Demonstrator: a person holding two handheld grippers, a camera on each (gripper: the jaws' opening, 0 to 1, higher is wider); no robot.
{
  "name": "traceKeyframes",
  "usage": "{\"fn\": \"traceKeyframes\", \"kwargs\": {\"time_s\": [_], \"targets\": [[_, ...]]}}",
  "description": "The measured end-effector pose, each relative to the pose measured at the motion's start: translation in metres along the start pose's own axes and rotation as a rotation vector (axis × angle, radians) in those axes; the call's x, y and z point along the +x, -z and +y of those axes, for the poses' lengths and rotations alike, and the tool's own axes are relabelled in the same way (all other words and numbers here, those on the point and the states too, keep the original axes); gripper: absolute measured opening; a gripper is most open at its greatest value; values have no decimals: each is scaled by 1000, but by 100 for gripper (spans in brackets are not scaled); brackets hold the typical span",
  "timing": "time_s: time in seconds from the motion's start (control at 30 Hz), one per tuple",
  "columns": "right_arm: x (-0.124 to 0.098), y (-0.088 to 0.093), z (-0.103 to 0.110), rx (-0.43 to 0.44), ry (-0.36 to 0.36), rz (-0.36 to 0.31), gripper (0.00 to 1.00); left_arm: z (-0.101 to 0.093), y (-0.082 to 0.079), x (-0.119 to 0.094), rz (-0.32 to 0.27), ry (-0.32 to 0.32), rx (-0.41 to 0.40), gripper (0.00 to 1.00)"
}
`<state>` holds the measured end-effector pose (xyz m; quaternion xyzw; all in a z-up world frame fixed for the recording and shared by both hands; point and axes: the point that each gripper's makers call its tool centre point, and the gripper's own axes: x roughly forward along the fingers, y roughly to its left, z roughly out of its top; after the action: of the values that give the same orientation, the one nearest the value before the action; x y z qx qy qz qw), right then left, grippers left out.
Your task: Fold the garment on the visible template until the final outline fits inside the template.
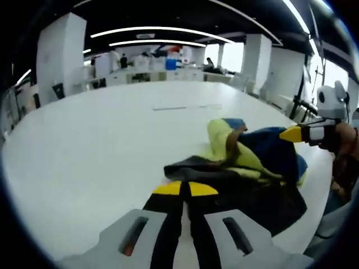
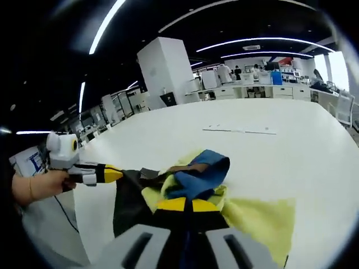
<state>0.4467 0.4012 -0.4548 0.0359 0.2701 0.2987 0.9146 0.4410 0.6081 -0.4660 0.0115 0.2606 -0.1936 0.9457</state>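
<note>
Garment (image 1: 252,168) is sitting bunched at 4 o'clock on the white table (image 1: 101,140), both the left gripper (image 1: 185,189) and right gripper (image 2: 185,205) pinching its edges closed, probably spreading it before folding.

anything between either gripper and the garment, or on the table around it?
Nothing visible. The left gripper and right gripper are both already at the garment, jaws together. The white table beyond shows just faint template marks.
</note>
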Motion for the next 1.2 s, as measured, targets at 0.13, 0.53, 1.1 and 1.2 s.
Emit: {"fn": "traceKeyframes", "kwargs": {"time_s": [0.13,0.53,1.1,1.2], "targets": [[-8,-16,-13,6,8,-22,0,-1,-19,-1,-24,13,20,0],[-20,-54,-64,-76,68,-17,0,17,-62,8,-24,19,137,0],[-28,-57,-169,-88,225,63,0,79,-83,67,-11,-39,108,0],[-25,-52,-187,-40,243,67,0,82,-82,80,-14,-42,108,0]]}}
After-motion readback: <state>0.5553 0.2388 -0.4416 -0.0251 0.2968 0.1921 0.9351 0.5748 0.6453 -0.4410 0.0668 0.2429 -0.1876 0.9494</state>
